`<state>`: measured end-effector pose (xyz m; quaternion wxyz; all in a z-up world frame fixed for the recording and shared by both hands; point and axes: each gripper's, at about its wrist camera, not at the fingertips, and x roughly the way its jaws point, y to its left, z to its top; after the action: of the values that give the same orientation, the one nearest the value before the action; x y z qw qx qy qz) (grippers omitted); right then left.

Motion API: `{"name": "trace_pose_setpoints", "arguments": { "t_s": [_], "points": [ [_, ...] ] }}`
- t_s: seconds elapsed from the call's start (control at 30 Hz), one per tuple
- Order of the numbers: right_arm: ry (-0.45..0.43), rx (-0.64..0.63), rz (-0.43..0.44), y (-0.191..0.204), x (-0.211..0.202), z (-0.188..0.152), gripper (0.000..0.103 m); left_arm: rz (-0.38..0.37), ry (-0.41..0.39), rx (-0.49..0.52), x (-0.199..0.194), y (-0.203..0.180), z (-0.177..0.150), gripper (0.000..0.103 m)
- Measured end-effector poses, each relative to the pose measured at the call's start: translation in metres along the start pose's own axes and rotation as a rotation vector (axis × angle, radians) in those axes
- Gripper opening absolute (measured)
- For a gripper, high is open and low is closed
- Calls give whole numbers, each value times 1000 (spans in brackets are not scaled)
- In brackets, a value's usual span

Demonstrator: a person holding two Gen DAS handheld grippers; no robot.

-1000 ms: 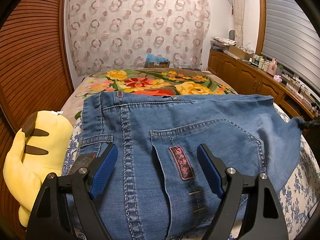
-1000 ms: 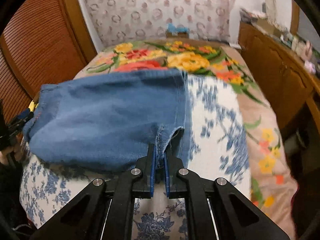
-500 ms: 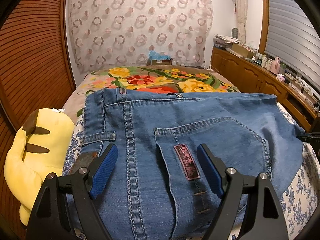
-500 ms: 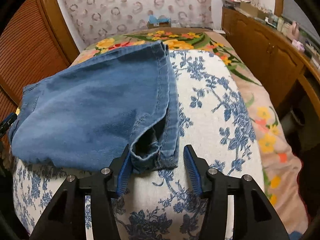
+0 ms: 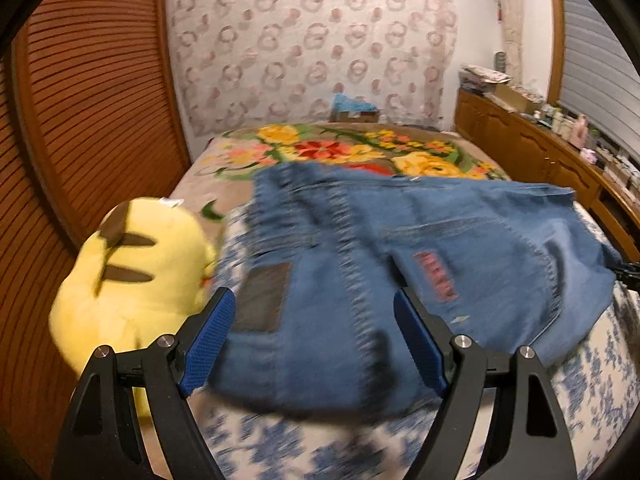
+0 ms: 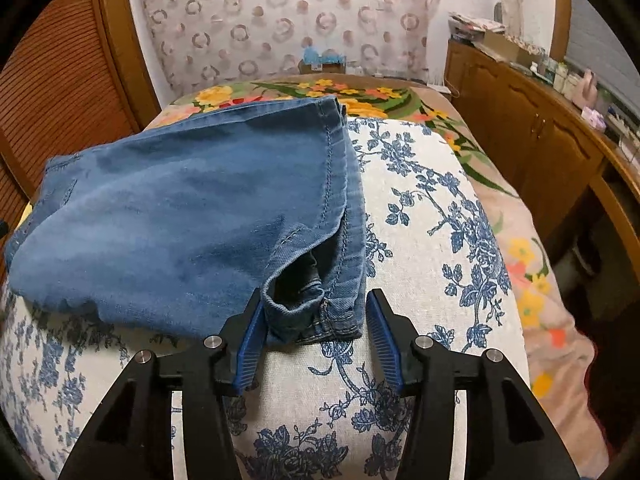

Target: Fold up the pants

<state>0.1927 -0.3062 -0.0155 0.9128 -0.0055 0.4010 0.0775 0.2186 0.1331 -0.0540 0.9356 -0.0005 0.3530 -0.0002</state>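
Jeans (image 6: pixel 180 216) lie folded on the blue-flowered bed cover (image 6: pixel 432 216), filling the left and centre of the right wrist view. Right gripper (image 6: pixel 316 340), at lower centre, stands half open around the hem corner, its pads not pressing it. Left gripper (image 5: pixel 316 344) is wide open and empty above the blurred waistband, beside a yellow plush toy (image 5: pixel 136 280) at left.

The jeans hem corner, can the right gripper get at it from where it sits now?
Probably yes. The right gripper is open with the hem corner of the jeans lying between its pads, unpressed, flat on the floral bedcover; nothing blocks it.
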Motion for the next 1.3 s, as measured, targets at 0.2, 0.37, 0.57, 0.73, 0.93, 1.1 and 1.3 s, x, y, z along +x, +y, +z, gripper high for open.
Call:
{"name": "trace_pose_setpoints", "arguments": {
  "t_s": [0.2, 0.37, 0.57, 0.73, 0.93, 1.1, 1.3],
  "points": [
    [-38, -23, -9, 3, -1, -7, 52, 46, 62, -72, 7, 29, -17, 82],
    [-40, -17, 0, 1, -2, -10, 52, 44, 104, -111, 19, 39, -27, 82],
    [-39, -15, 1, 0, -3, -9, 52, 1, 116, -121, 26, 36, -28, 64],
    [-23, -36, 12, 4, -2, -5, 39, -2, 123, -101, 24, 31, -28, 41],
    [-30, 7, 119, -5, -3, 1, 15, -38, 97, -77, 14, 21, -29, 13],
    [-101, -14, 105, -7, -21, 8, 14, -43, 43, -63, -7, 18, -25, 9],
    [-179, -41, 88, -14, -50, 15, 13, -39, -68, -64, -53, 21, -20, 3]
  ]
}}
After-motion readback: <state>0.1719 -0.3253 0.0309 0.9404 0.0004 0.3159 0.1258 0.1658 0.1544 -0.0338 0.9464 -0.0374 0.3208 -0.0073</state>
